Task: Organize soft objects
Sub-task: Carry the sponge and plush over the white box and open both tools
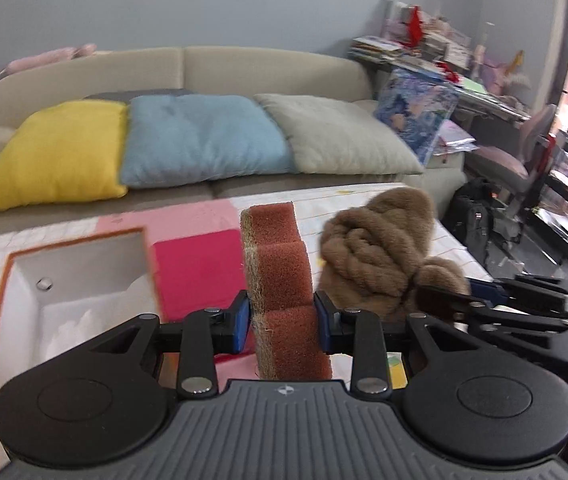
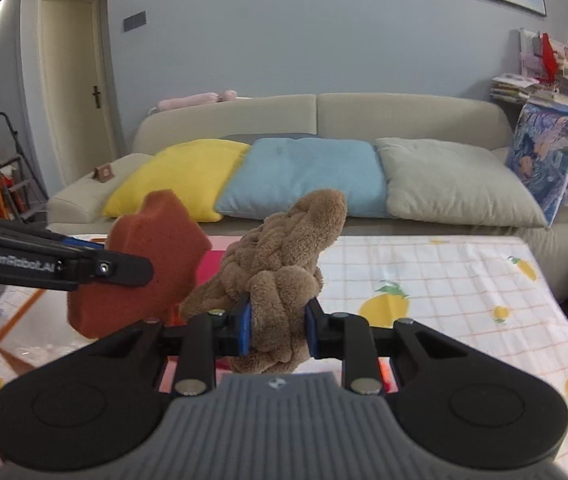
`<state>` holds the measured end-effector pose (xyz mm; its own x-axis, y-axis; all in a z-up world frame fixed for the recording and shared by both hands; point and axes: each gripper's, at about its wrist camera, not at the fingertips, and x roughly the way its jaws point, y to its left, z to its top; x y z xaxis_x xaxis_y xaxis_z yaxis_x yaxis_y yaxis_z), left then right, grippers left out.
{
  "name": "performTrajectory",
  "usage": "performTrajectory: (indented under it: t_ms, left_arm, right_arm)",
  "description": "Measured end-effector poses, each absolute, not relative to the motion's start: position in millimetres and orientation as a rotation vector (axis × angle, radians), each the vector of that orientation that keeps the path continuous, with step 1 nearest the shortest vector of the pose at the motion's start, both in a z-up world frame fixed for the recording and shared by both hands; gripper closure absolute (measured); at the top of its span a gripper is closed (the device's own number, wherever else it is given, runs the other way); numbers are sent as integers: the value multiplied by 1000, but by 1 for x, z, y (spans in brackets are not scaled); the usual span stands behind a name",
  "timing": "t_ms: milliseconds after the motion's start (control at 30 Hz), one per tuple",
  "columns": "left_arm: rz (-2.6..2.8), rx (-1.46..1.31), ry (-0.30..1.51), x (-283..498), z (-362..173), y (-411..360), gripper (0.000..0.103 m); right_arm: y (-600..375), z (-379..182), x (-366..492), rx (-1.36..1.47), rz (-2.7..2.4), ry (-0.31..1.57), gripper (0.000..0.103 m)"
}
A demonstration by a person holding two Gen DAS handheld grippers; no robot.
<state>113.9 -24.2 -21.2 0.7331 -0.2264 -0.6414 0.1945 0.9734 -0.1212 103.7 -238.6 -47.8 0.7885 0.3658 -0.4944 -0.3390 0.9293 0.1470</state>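
Above a fruit-print tablecloth (image 2: pixel 463 280) before a sofa, the left gripper (image 1: pixel 282 322) clamps a rust sponge (image 1: pixel 280 276) and the right gripper (image 2: pixel 278 330) clamps a brown plush knot (image 2: pixel 280 264), both mid-carry, likely needing lowering into the white box (image 1: pixel 24 280) left of the sponge.

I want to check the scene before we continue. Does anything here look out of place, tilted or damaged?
Nothing looks damaged or spilled. The brown sponge is clamped upright in the left gripper, and the brown knotted plush in the right gripper. Both are held above the table. The white box is open.
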Motion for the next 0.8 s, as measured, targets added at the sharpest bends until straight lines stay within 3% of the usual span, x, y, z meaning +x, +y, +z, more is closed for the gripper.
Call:
performTrajectory:
  t_ms: [467, 800]
  left_arm:
    - [15, -181, 696, 103, -29, 86, 66]
    - [67, -158, 757, 140, -47, 125, 66]
  right_arm:
    - [-125, -36, 115, -35, 574, 581, 78]
    - [-48, -35, 157, -180, 608, 594, 78]
